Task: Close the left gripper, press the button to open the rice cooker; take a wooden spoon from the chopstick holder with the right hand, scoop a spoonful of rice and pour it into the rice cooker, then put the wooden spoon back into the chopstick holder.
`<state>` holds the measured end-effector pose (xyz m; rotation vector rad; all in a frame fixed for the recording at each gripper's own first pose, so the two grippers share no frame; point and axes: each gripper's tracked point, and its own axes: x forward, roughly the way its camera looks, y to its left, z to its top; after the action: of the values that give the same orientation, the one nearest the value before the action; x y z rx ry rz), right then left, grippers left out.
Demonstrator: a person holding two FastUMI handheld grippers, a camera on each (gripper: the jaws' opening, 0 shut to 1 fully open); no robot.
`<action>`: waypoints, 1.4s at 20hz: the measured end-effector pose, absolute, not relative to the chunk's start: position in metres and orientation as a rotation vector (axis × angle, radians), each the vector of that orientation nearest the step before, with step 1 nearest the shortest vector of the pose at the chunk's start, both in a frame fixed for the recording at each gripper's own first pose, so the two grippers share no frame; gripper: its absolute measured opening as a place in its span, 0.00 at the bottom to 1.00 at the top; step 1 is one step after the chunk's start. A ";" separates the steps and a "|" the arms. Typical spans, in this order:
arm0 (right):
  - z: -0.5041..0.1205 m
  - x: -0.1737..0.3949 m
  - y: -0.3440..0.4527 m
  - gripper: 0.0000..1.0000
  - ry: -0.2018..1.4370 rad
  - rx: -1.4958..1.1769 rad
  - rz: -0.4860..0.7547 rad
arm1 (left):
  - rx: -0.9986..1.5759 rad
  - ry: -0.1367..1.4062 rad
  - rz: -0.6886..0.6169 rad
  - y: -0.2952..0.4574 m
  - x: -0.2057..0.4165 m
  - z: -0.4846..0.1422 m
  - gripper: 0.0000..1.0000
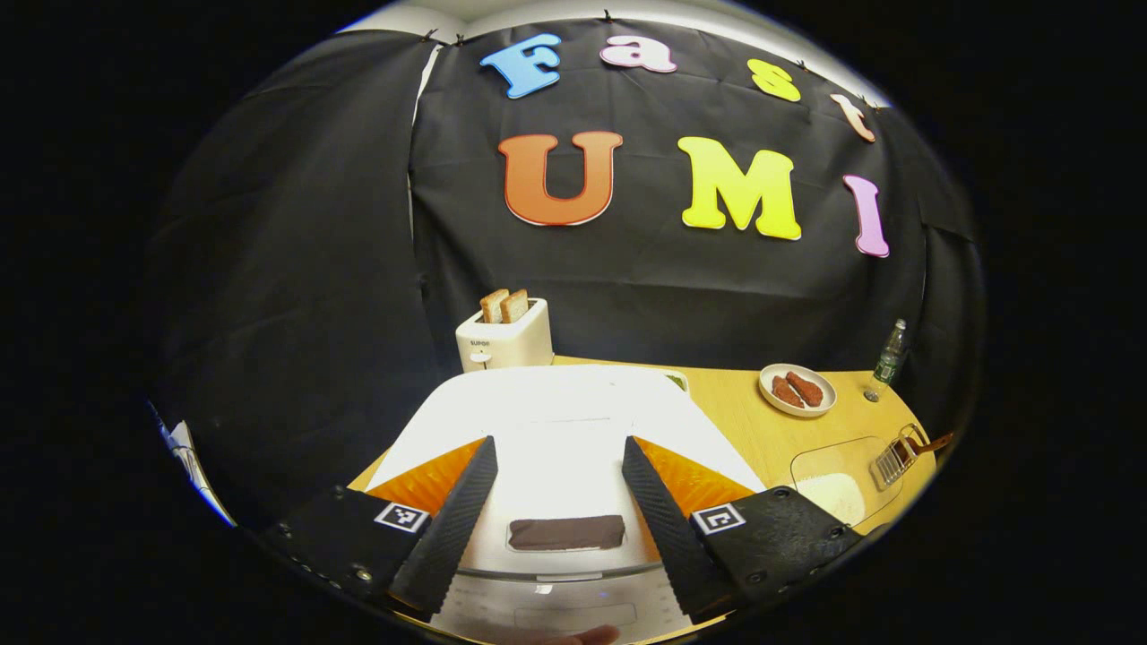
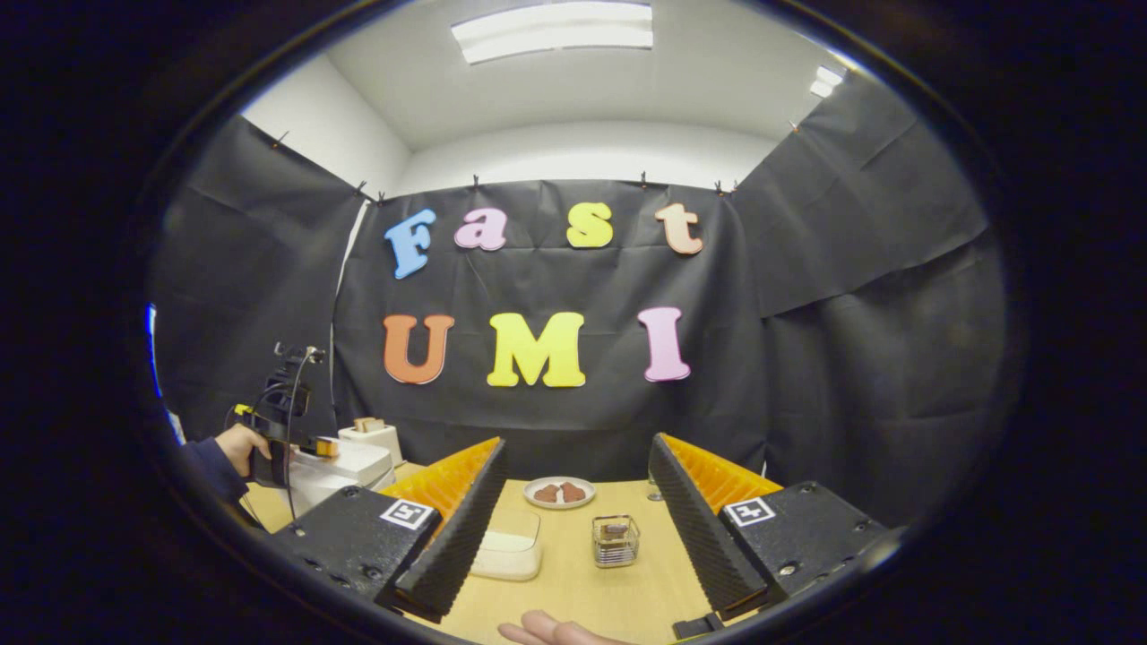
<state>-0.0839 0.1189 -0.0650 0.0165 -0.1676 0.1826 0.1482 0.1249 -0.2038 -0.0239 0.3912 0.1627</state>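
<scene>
The wooden table [image 2: 573,573] lies under both grippers. The white rice cooker [image 1: 556,421], lid down, sits just beneath the left gripper [image 1: 557,488], whose fingers are spread apart. The right gripper [image 2: 578,502] likewise gapes, with the rice container [image 2: 509,545] beside its left finger and the wire chopstick holder [image 2: 616,540] ahead between its fingers.

Mock kitchen booth: black cloth wall [image 2: 851,358], toaster [image 1: 502,339], wooden table [image 2: 582,582].

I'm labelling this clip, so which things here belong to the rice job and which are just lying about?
Belong to the job:
rice cooker
container of rice
chopstick holder
left claw, open
right claw, open

Just lying about:
toaster with bread
plate of food
bottle
</scene>
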 end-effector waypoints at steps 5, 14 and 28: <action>-0.075 -0.082 0.128 1.00 -0.167 0.005 0.206 | -0.031 0.379 0.169 0.125 0.139 -0.204 0.93; -0.085 -0.082 0.149 1.00 -0.149 0.027 0.284 | -0.029 0.365 0.159 0.119 0.119 -0.207 0.93; -0.084 -0.061 0.108 1.00 -0.145 -0.041 0.145 | 0.085 0.229 0.214 0.098 0.077 -0.134 0.89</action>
<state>-0.0607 0.1080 -0.0836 -0.0411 -0.1450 0.1454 0.0769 0.0984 -0.1342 0.0853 0.2294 0.2144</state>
